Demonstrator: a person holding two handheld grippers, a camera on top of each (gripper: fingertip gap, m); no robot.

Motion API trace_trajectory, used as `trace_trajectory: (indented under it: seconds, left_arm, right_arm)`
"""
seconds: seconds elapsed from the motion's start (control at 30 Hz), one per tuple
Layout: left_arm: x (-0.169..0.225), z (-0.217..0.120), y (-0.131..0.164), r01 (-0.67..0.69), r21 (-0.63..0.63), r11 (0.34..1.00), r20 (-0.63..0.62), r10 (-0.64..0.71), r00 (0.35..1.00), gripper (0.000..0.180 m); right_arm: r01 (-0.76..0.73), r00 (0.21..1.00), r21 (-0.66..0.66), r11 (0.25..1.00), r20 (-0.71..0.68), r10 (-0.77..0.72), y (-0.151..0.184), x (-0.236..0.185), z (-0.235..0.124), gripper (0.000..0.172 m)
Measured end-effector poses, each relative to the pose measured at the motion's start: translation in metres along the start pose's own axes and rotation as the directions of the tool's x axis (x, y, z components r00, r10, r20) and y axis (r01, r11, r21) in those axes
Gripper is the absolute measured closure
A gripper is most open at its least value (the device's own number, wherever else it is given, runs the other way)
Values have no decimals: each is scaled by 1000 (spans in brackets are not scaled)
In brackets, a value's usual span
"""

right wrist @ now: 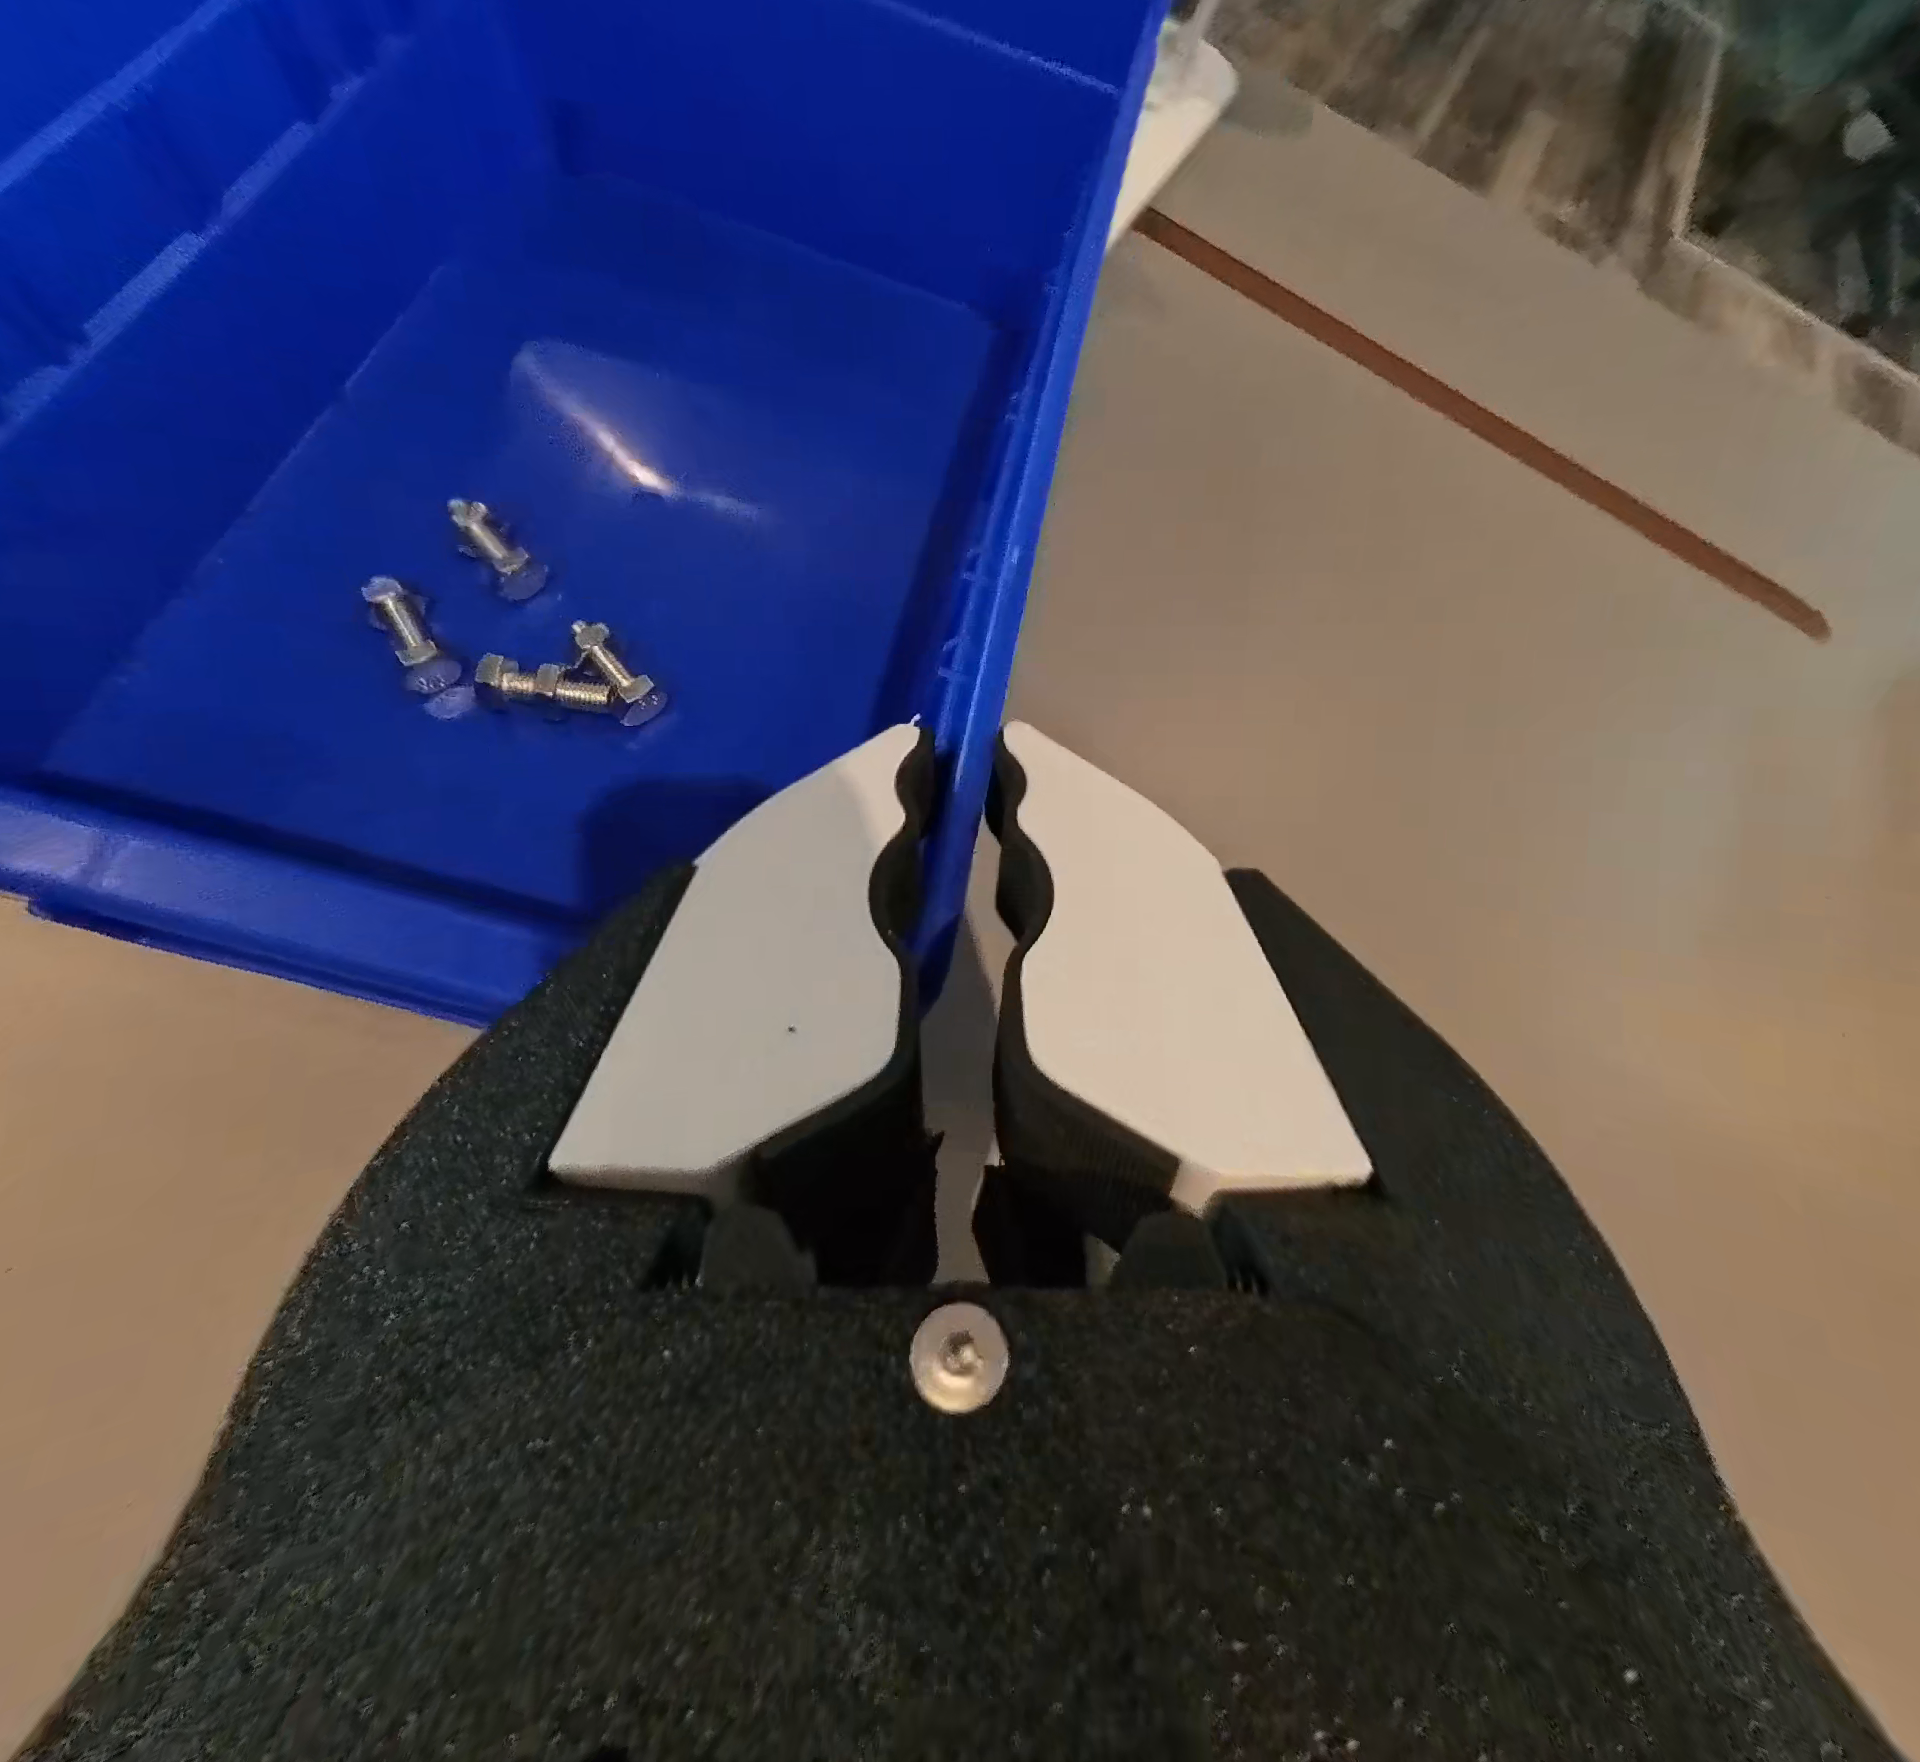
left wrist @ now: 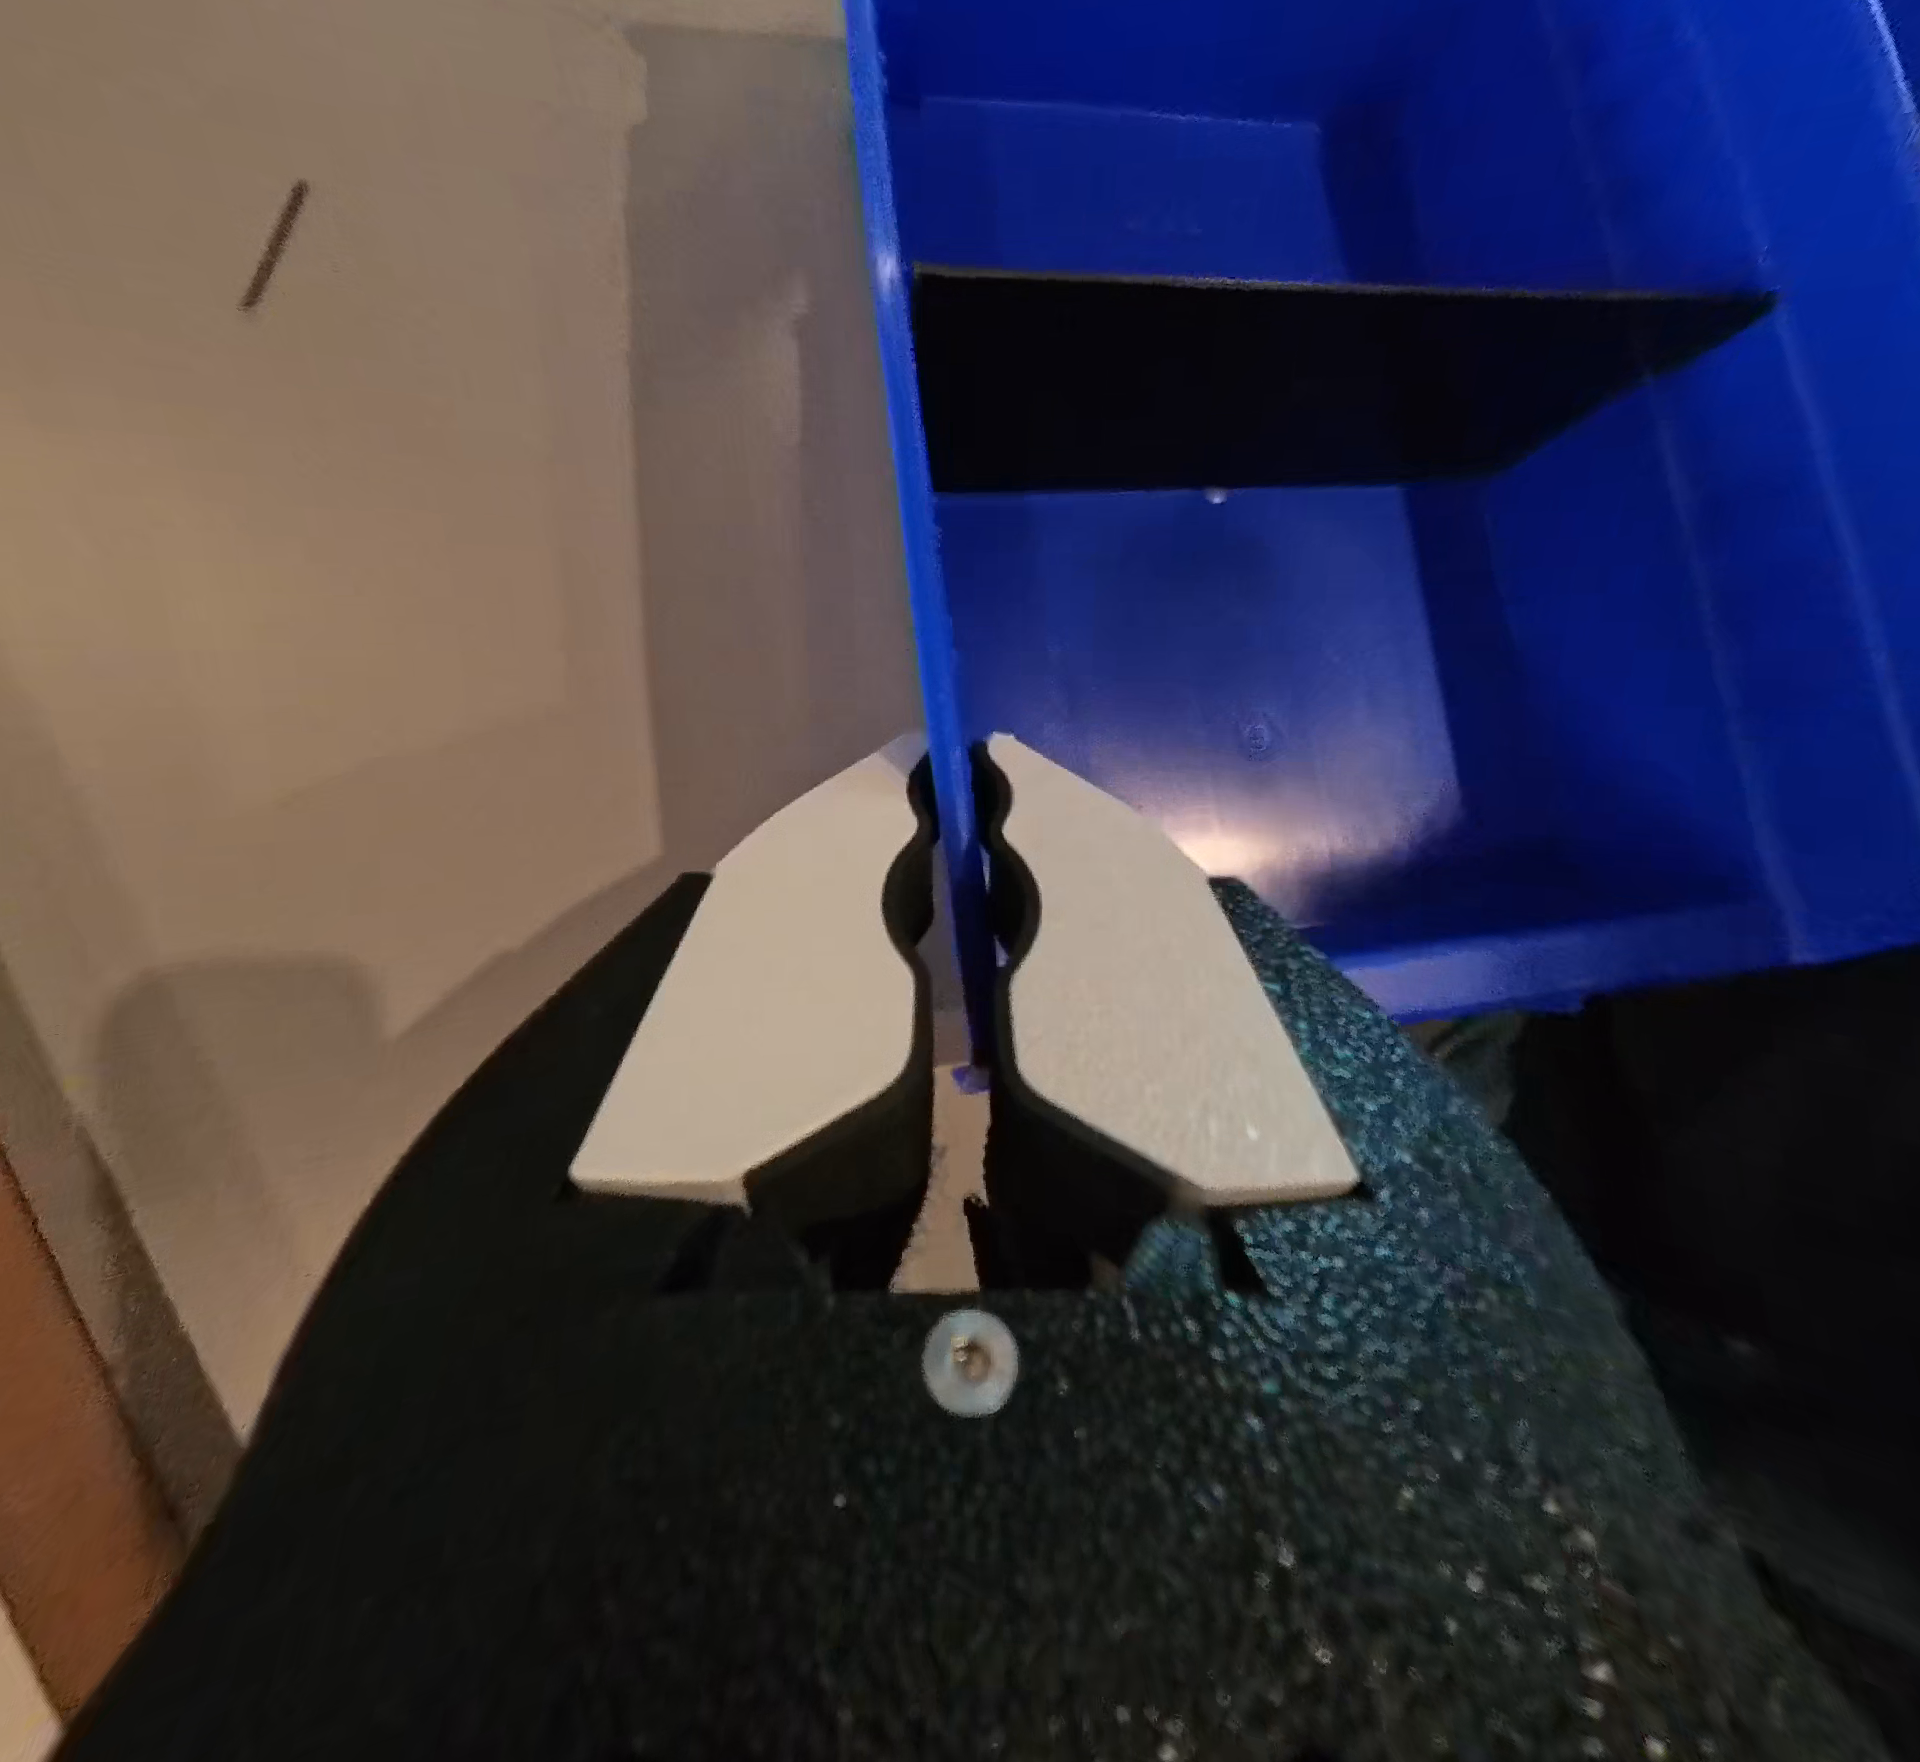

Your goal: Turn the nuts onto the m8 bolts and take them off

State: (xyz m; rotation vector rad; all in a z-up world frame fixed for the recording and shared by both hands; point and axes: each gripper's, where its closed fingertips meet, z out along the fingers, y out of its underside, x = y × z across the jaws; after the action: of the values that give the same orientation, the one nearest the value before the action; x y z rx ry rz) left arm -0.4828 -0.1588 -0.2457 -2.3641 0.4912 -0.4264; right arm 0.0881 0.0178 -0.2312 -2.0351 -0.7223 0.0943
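I see the surface (right wrist: 1351, 777), beige, filling the right of the right wrist view and the left of the left one. On it is the blue bin (right wrist: 727, 154), taking the upper left of the right view and the upper right of the left view, with a black divider (left wrist: 1299, 382) across its inside. My left gripper (left wrist: 961, 777) has its fingers clamped on the bin's thin wall at frame centre. My right gripper (right wrist: 961, 756) is clamped on the opposite wall the same way. The bolts (right wrist: 509, 632), several with nuts on, lie loose on the bin floor, left of centre in the right view.
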Motion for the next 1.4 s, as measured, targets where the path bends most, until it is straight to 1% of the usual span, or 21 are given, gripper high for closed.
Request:
trace_trajectory:
  seconds: [0.03,0.13,0.23,0.33,0.5,0.7,0.87,0.93,1.03,1.07,1.13,1.23,1.3,1.4]
  left_arm:
    - [0,-2,2,-28,-5,1000,-31,28,999,176]
    - [-1,-4,4,-143,-11,990,-130,140,982,176]
    - [-2,1,-2,-186,4,982,-208,183,961,176]
    - [3,7,-8,-237,33,971,-283,237,930,176]
    - [9,20,-20,-328,58,943,-365,326,872,176]
    - [18,37,-37,-395,100,913,-470,394,790,176]
    - [35,57,-55,-405,148,902,-558,414,719,176]
    - [43,66,-63,-403,161,901,-575,418,703,176]
    - [58,80,-74,-407,178,896,-589,428,686,176]
    - [63,85,-78,-408,183,894,-583,433,687,176]
    - [75,93,-84,-406,195,893,-569,440,695,176]
    - [94,104,-91,-394,209,895,-550,441,710,176]
    - [108,110,-95,-385,217,897,-534,440,722,175]
    - [133,121,-100,-360,224,906,-511,424,748,175]
  right_arm:
    - [32,999,1,999,23,-32,-5,-2,7,162]
    - [106,987,23,994,122,-108,-21,-8,28,162]
    - [122,965,44,992,229,-129,-39,-18,52,163]
    - [174,942,61,983,281,-184,-59,-30,76,162]
    - [249,896,74,966,360,-259,-93,-52,117,161]
    - [313,865,90,945,384,-323,-130,-77,162,159]
    - [329,846,115,937,406,-347,-155,-98,190,158]
    - [329,844,111,938,409,-345,-163,-105,199,158]
    - [348,862,108,931,353,-364,-171,-106,207,154]
    - [360,871,117,925,313,-379,-175,-103,205,148]
    - [351,890,175,920,243,-386,-187,-94,191,135]
    - [302,925,231,925,165,-343,-194,-71,152,123]
    - [252,943,245,936,158,-295,-186,-58,118,123]
    - [161,959,249,955,188,-211,-164,-46,60,124]
